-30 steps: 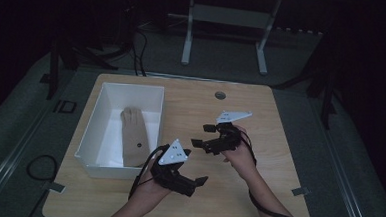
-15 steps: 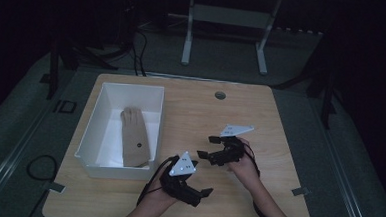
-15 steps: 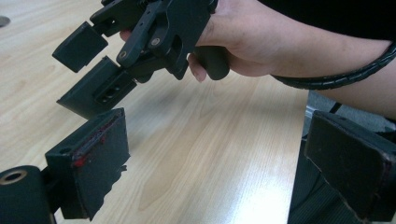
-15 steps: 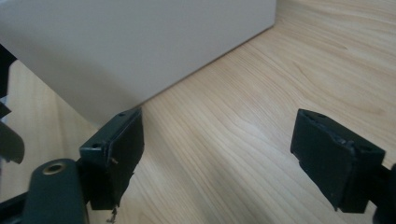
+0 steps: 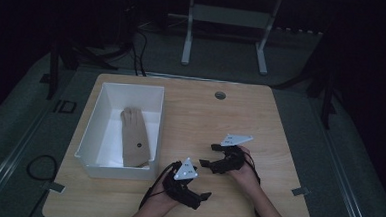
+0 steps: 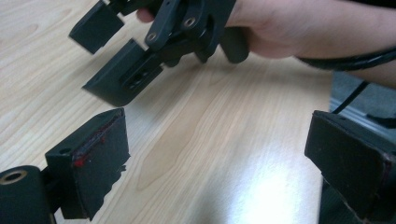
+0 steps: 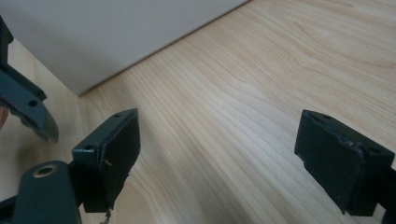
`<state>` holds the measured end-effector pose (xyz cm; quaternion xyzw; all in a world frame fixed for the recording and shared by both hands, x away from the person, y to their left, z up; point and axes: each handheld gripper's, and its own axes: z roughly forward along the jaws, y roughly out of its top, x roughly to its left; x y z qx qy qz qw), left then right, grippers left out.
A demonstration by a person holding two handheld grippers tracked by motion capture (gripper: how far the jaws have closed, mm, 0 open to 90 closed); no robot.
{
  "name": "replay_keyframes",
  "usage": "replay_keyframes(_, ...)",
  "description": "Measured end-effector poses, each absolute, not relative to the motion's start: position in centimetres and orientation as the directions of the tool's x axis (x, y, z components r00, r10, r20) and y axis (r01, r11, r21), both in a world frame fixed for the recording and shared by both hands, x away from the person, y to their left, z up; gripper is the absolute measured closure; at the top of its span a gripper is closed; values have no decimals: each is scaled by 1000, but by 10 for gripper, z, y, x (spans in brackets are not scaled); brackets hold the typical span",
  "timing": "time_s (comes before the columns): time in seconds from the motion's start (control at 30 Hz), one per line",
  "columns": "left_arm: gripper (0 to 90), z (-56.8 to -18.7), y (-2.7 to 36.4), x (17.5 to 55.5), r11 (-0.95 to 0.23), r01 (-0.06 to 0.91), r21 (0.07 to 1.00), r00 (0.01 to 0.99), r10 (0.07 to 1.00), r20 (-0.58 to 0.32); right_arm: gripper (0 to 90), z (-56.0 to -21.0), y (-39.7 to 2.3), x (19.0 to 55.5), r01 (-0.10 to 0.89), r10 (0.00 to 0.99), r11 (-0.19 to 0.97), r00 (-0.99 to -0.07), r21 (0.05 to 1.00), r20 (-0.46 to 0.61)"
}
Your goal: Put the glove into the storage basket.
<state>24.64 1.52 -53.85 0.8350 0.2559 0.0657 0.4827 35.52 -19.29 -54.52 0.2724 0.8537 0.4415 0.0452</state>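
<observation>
Two grippers, left gripper (image 5: 205, 195) and right gripper (image 5: 207, 155), jaws wide apart, empty, lower centre of frame; glove (image 5: 134, 143) in white bin (image 5: 89, 163), left.

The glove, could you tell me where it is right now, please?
In the high view, the glove lies flat inside the white bin on the table's left side, against the bin's right wall.

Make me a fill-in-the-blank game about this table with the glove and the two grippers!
1. The tan glove lies inside the white ____.
2. The left gripper has its fingers ____ with nothing between them.
3. The right gripper hovers over bare ____ tabletop.
4. The bin sits on the table's ____ side.

Missing words: bin; open; wooden; left
</observation>
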Motion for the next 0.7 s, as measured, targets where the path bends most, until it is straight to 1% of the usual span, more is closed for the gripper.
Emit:
replay_keyframes(0.13,68,-545,16,248,-403,374,835,855,498,-143,142,-550,-196,355,416,510,475,-848,775,144)
replay_keyframes(0.4,68,-555,17,249,-409,375,832,857,496,-143,142,-560,-202,355,428,519,482,-842,764,145)
replay_keyframes(0.7,68,-558,16,249,-423,367,829,865,483,-137,143,-560,-202,356,430,526,479,-839,765,142)
